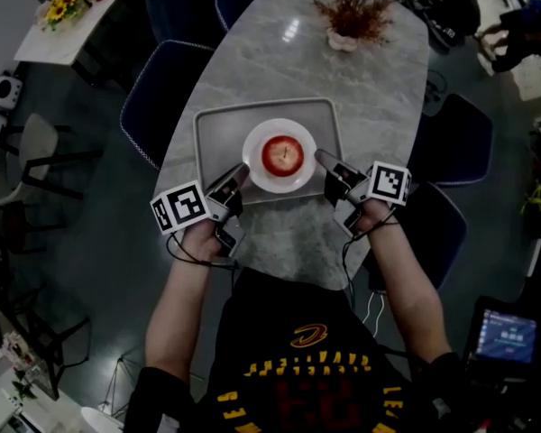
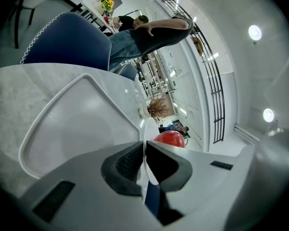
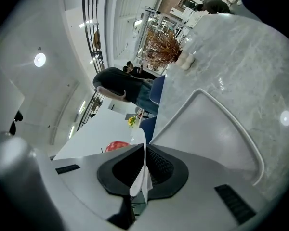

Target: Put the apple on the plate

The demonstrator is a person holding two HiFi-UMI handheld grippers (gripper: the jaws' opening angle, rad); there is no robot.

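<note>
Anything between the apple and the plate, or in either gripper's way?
Nothing visible stands in the way. The apple already sits in the middle of the plate. The left gripper and right gripper each have their jaws closed on the plate's rim, on opposite sides, over the tray.

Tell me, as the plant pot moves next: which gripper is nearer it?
Right. The right gripper holds the plate by its rim nearly straight below the plant pot in the head view; the left gripper holds the opposite rim, farther left.
</note>
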